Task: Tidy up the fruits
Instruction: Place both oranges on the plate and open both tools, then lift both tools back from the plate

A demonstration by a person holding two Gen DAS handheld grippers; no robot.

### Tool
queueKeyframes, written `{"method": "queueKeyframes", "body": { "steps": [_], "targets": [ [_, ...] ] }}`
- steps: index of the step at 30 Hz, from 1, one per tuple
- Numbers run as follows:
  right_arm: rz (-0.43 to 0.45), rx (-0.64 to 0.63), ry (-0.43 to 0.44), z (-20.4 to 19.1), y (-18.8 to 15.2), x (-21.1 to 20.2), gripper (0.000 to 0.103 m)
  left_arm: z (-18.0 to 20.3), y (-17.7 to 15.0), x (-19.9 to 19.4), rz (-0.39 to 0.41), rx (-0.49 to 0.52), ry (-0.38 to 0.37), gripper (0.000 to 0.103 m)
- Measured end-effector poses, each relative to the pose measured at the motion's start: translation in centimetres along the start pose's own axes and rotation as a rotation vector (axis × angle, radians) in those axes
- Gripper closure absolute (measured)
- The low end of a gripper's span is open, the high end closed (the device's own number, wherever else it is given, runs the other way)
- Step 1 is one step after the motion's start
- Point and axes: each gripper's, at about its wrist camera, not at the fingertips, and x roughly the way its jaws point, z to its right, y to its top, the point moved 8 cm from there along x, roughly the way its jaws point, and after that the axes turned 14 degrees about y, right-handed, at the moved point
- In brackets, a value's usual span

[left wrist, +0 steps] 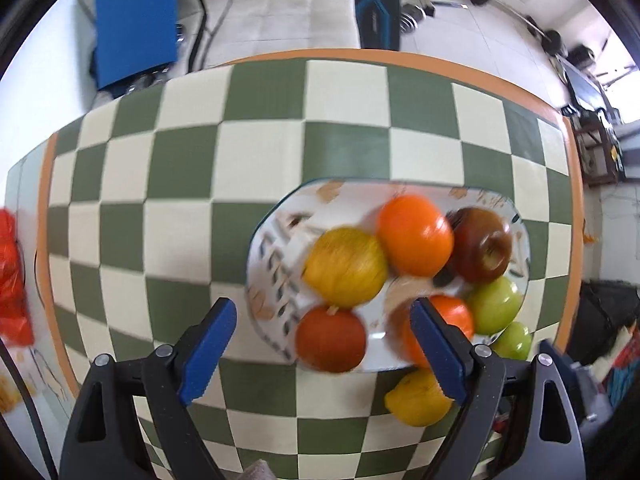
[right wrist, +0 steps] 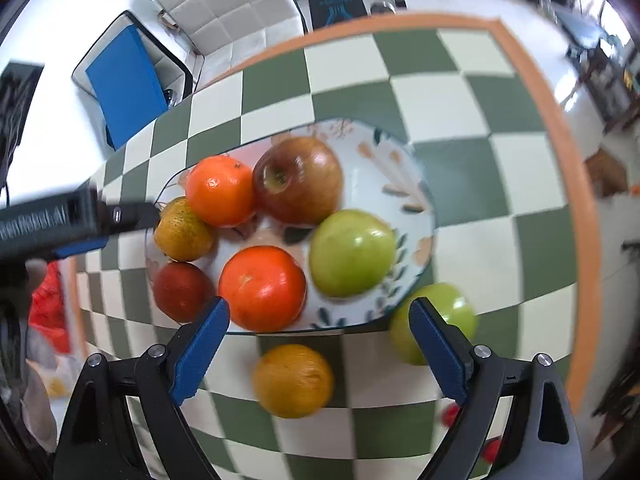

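Note:
A patterned white plate [left wrist: 276, 264] [right wrist: 404, 184] on the checked tablecloth holds several fruits: two oranges [right wrist: 220, 190] [right wrist: 262, 288], a dark red apple [right wrist: 300, 180], a green apple [right wrist: 352, 252], a yellow-orange fruit [right wrist: 182, 232] and a red fruit [right wrist: 182, 290]. Off the plate lie a yellow-orange fruit [right wrist: 294, 380] [left wrist: 418, 398] and a green apple [right wrist: 440, 320] [left wrist: 514, 340]. My left gripper [left wrist: 324, 344] is open and empty above the plate's near edge. My right gripper [right wrist: 320, 344] is open and empty above the loose fruits. The left gripper also shows in the right wrist view [right wrist: 120, 216].
The green and cream checked tablecloth [left wrist: 192, 160] has an orange border [right wrist: 560, 152]. A red bag [left wrist: 12, 280] lies at the table's left edge. A white cushioned seat [right wrist: 228, 8] and a blue board [left wrist: 136, 20] stand beyond the far edge.

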Motion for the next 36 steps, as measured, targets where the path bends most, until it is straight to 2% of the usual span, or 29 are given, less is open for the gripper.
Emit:
{"method": "queueKeyframes", "body": {
  "steps": [4, 7, 14, 21, 29, 36],
  "targets": [
    [0.038, -0.076, -0.058, -0.1, -0.3, -2.1, 0.010, -1.0, -3.0, -0.7, 0.050, -0.031, 0.024, 0.014],
    [0.059, -0.093, -0.059, 0.5, -0.4, -4.1, 0.010, -1.3, -4.7, -1.8, 0.101, -0.037, 0.048, 0.014],
    [0.133, -0.119, -0.064, -0.3, -2.7, -8.1, 0.010, -2.0, -8.6, -6.4, 0.242, -0.062, 0.080, 0.014],
    [0.217, -0.176, -0.067, -2.2, -5.0, -13.5, 0.010, -2.2, -11.7, -11.6, 0.359, -0.053, 0.075, 0.014],
    [0.295, -0.226, -0.048, -4.5, -8.3, -19.3, 0.010, -2.9, -15.0, -16.6, 0.445, -0.069, 0.049, 0.014],
    [0.341, -0.234, -0.031, -5.8, -10.2, -22.5, 0.010, -3.0, -16.7, -19.4, 0.507, -0.073, 0.053, 0.014]
  ]
}}
